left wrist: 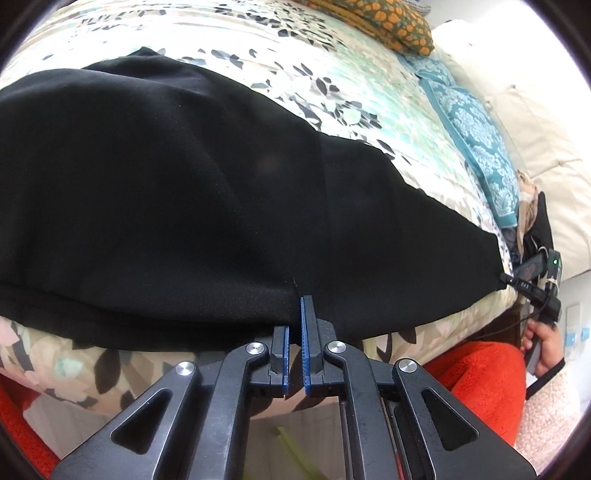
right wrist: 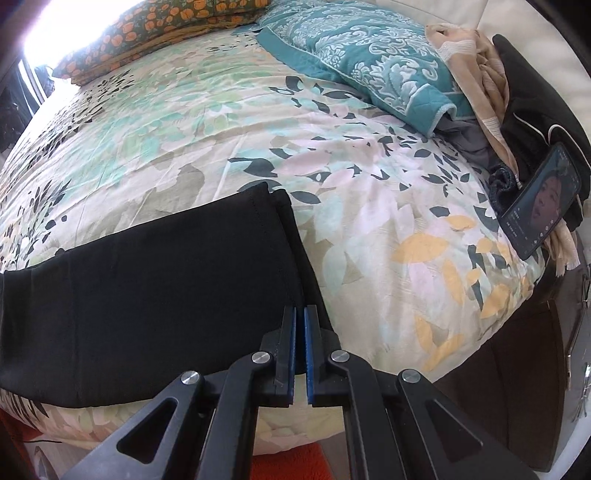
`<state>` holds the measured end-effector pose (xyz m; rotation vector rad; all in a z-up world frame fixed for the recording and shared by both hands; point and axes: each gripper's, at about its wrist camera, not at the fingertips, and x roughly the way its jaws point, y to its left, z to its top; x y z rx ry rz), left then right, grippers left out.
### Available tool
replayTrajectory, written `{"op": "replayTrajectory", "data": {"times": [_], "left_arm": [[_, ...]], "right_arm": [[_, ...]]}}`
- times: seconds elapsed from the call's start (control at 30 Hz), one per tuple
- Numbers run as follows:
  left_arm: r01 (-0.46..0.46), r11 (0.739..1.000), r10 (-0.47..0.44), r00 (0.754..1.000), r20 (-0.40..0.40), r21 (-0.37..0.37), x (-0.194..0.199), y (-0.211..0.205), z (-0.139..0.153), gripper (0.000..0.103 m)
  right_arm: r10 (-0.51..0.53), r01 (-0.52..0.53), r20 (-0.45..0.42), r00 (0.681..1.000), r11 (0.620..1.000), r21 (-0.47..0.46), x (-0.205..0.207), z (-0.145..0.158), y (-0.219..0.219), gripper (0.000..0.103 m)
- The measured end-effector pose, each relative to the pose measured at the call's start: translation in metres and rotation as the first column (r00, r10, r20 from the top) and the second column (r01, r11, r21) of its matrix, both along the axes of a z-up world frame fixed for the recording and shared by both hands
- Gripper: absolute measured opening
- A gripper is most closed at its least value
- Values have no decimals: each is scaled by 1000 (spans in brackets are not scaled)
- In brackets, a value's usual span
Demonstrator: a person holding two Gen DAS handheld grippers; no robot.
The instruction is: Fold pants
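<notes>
Black pants [left wrist: 166,192] lie flat across a floral bedspread [left wrist: 332,74], along the bed's near edge. My left gripper [left wrist: 295,314] is shut on the pants' near edge at about mid-length; its left finger is partly under the cloth. In the right wrist view the pants' leg end [right wrist: 166,277] with its stitched hem lies at the left. My right gripper [right wrist: 300,314] is shut on the near corner of that hem. The right gripper and the hand holding it also show at the far right of the left wrist view [left wrist: 543,291].
A teal patterned quilt [right wrist: 369,59], a beige cloth and dark clothes [right wrist: 517,92] are piled at the bed's right side, with a lit phone [right wrist: 539,206] leaning there. An orange-dotted pillow [right wrist: 147,33] lies at the far end. A dark wooden cabinet [right wrist: 517,350] stands right of the bed.
</notes>
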<state>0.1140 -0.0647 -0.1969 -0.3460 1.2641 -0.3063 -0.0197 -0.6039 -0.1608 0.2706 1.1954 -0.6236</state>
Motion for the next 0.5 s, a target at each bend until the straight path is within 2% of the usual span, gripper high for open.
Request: {"op": "replayTrajectory", "data": {"times": [0.33,0.4,0.43,0.47,0.5], "left_arm": [[34,999,-33,999,-27,10,-2,-2,-4,6],[50,999,-48,997,-67,21,-6,2,-1,11],[46,999,-45,995,-89,15,-11,8,2,16],[37,999,-36,994,-100,10,-17,15,7,17],[26,1000,-25,995,-97,7,-24,24,13,22]], "right_arm": [[3,-3,-47,999,1000,-6,3,-7,1,5],[15,-15,-27,1000,1000,26,1,-7,-1,18],[14,-14,-21,1000,1000,25,-1,-4,0,41],[9,-9,-12,1000,1000,7,-3,1,2,75],[10,-10,15,1000,1000,-26,-5,10,7,82]]}}
